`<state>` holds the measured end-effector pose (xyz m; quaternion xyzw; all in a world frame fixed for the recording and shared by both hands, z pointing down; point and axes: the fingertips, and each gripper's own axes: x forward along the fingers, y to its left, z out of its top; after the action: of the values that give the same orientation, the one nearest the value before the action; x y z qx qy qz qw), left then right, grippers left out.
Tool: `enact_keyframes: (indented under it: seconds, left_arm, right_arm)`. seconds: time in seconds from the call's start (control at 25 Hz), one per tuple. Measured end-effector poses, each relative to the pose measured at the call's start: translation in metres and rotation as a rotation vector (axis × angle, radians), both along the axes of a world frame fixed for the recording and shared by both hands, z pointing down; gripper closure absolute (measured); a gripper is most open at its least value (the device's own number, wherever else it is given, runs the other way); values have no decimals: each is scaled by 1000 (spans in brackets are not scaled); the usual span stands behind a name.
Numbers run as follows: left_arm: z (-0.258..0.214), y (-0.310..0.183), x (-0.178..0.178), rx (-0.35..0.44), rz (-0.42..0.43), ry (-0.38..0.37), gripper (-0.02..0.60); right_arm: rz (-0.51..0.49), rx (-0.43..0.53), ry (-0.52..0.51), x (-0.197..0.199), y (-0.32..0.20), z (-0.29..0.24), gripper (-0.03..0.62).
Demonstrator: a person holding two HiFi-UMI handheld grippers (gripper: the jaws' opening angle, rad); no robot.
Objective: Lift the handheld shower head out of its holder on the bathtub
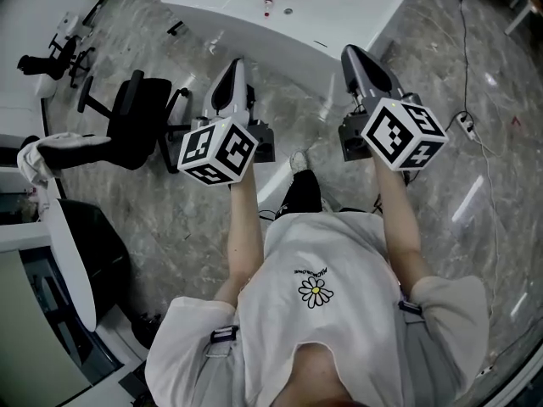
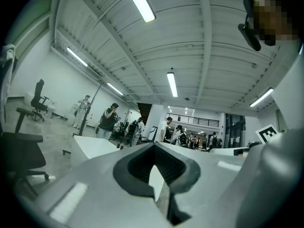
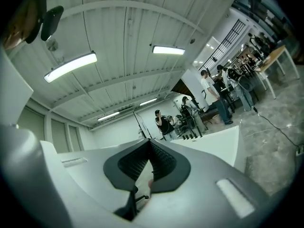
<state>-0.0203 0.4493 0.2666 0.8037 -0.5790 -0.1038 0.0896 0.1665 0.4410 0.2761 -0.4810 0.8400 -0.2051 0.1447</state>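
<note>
Now the left claw (image 1: 235,64) and the right claw (image 1: 353,52) hang side by side above the marble floor (image 1: 475,168), well apart from the white bathtub (image 1: 356,15) ahead. In its own view, each claw (image 2: 154,144) (image 3: 149,141) has its jaws together at the tips and nothing between them. The shower head is among the small fittings (image 1: 268,5) on the bathtub rim, too small to tell apart. A black office chair (image 1: 136,130) stands at the left.
</note>
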Motion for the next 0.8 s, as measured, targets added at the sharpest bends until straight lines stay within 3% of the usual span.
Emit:
enact_keyframes:
  seconds: [0.2, 0.52, 0.8]
  left_arm:
    - [9, -38, -21, -3, 16, 38, 581]
    - [33, -139, -94, -29, 44, 121, 581]
    - [34, -224, -150, -31, 123, 143, 581]
  right_arm:
    - [7, -34, -11, -23, -40, 9, 569]
    - [29, -60, 94, -96, -142, 24, 569]
    - [5, -76, 228, -167, -217, 32, 569]
